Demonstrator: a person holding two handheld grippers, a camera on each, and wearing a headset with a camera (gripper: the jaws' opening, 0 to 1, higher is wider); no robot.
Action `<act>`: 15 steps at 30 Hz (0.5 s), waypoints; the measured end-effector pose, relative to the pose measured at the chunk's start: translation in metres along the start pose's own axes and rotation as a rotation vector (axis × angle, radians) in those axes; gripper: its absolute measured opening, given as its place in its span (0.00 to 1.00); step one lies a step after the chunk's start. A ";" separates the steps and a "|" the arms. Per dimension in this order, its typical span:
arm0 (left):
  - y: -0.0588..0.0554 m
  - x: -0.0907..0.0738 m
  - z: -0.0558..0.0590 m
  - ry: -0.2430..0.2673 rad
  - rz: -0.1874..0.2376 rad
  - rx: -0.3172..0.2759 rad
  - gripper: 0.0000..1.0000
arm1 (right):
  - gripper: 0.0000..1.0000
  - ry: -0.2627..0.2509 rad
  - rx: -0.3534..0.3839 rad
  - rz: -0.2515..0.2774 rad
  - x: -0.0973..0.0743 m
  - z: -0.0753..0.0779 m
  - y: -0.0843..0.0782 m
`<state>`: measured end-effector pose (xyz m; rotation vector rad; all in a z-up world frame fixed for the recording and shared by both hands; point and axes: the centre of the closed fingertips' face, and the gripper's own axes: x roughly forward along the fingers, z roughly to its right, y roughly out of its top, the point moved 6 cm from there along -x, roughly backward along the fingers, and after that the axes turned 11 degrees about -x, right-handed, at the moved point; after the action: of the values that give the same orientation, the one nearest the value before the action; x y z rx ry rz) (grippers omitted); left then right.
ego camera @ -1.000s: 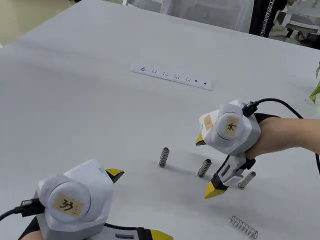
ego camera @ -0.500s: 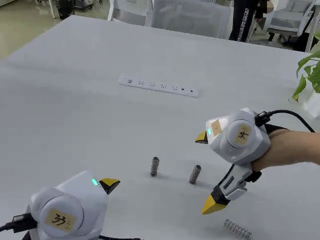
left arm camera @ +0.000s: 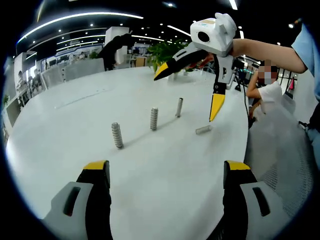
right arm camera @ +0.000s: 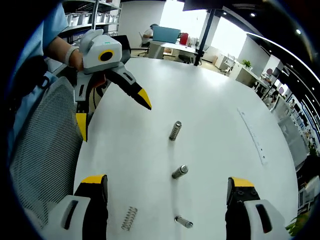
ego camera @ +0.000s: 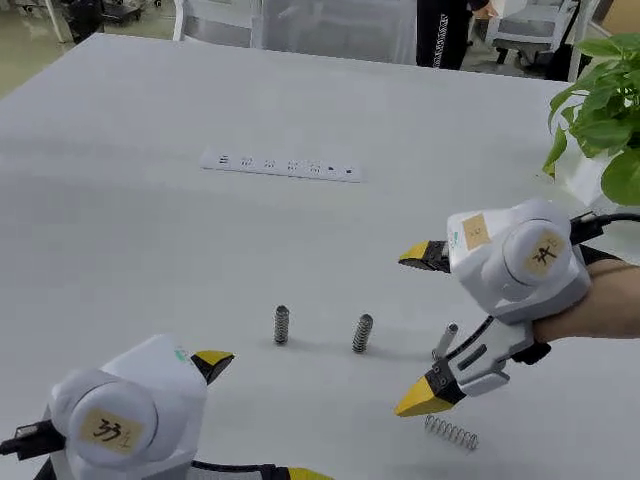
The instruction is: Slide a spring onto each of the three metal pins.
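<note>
Hovering above the tabletop, the right tool is spread wide and empty. The bare pin stands just beside its lower jaw, with the loose spring near that jaw's tip. Two sprung pins stand between both tools. The left tool gapes empty too.

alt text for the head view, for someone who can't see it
On a white table, the open right gripper hovers beside a bare metal pin, with a loose spring lying nearby. Two more pins already wear springs; the open left gripper sits at bottom left.
</note>
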<state>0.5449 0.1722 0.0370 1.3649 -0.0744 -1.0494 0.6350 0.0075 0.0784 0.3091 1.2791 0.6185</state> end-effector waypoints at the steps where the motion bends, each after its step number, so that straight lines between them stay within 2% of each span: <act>1: 0.000 0.000 0.001 -0.002 -0.002 0.003 0.93 | 0.99 -0.008 0.009 0.002 -0.003 -0.001 -0.001; 8: 0.001 0.005 0.006 -0.033 -0.024 0.031 0.93 | 0.99 -0.076 0.073 0.035 -0.023 -0.015 -0.007; 15: 0.005 0.013 0.011 -0.065 -0.041 0.055 0.93 | 0.99 -0.118 0.160 0.038 -0.032 -0.034 -0.028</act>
<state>0.5486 0.1547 0.0376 1.3868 -0.1254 -1.1333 0.6044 -0.0375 0.0794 0.4963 1.2135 0.5230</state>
